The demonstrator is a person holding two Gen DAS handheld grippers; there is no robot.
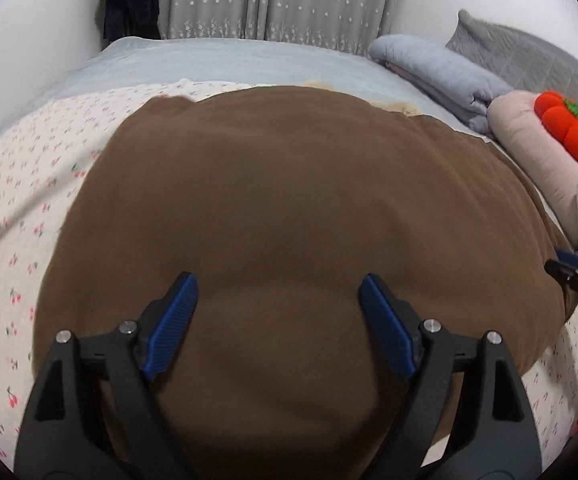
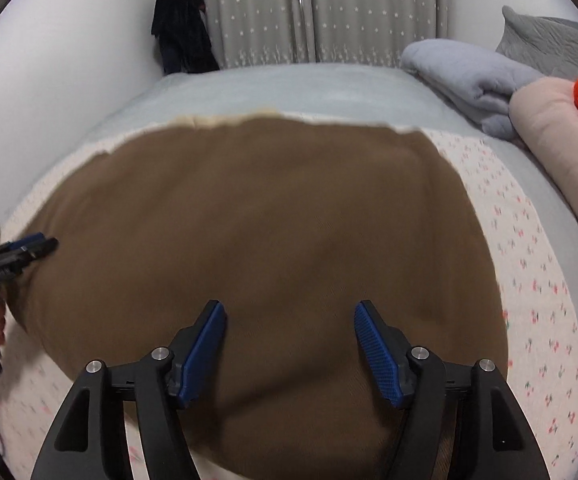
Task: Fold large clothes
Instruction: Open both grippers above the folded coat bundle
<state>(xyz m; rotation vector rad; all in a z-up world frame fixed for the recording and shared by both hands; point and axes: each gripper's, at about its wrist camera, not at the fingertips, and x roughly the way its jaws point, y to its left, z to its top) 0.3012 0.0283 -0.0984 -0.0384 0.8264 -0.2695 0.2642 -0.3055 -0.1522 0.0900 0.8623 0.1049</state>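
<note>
One brown garment (image 1: 289, 220) is spread on the bed (image 1: 217, 60); two tongs, left (image 1: 279, 292) and right (image 2: 289, 316), are held apart above it, empty.

The room was evenly and softly lit, with no single source in view and no hard shadows; the white wall (image 2: 49, 80) read pale and slightly washed. Only faint shading marked the folds of the brown cloth (image 1: 289, 208), and a soft shadow lay under its near edge. No glare showed, save small highlights on the metal screws of the fingers (image 1: 177, 320). Both views bent strongly at the rims, curving the bed (image 1: 217, 60) and curtain (image 2: 321, 12), with black corners outside the circle. Motion blur smeared the cloth, the floral sheet (image 2: 537, 280) and the bed's far edge, more in the right view; the near fingers stayed sharp.
</note>
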